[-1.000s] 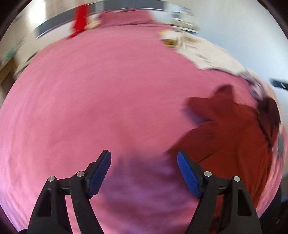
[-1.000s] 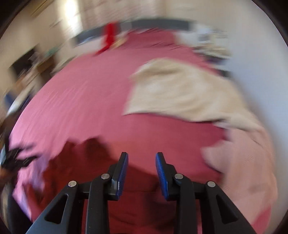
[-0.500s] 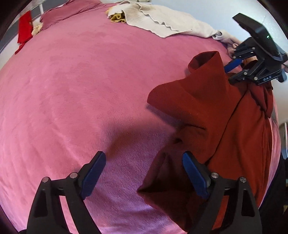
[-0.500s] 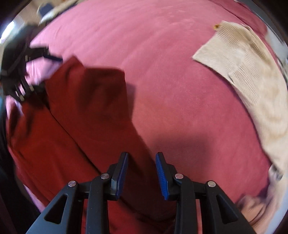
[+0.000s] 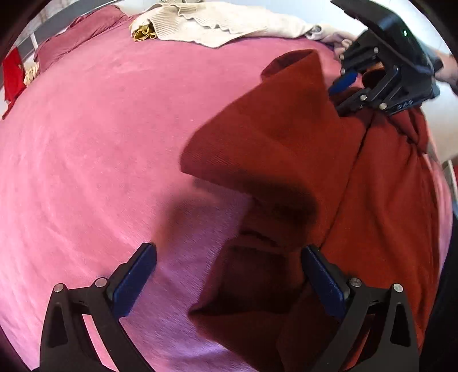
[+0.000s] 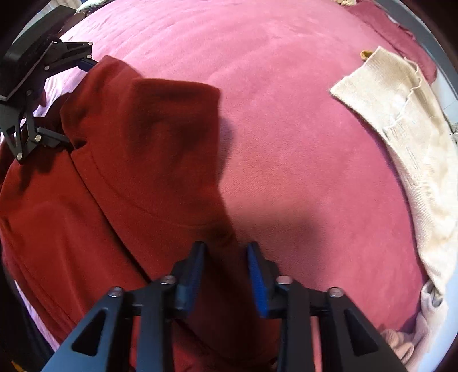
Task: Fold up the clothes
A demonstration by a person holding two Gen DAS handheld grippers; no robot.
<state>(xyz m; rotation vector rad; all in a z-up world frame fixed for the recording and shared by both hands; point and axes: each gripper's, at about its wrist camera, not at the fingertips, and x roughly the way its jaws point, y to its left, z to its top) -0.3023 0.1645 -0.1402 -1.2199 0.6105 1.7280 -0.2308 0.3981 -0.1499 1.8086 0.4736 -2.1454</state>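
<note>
A dark red garment (image 5: 286,137) lies crumpled on the pink bedcover (image 5: 100,143), with one sleeve folded over towards the middle. My left gripper (image 5: 229,274) hangs wide open just above the garment's near corner, nothing pinched. In the right wrist view the same garment (image 6: 128,143) fills the left half. My right gripper (image 6: 226,266) is open by a narrow gap, straddling the garment's edge; its fingers do not press the cloth. Each gripper shows in the other's view: the right gripper (image 5: 343,94) at the far corner, the left gripper (image 6: 71,100) at top left.
A cream knitted sweater (image 5: 217,25) lies along the bed's far side, seen again as a cream sweater (image 6: 409,120) at the right. A pale pink cloth (image 6: 400,346) sits by it. A red item (image 5: 11,74) hangs beyond the bed. A hand (image 5: 446,68) holds the right gripper.
Both views swung from blurred sweeps across the bed down onto the red garment. My left gripper closed in on its near corner; my right gripper settled over its edge. Finger gaps are unchanged.
</note>
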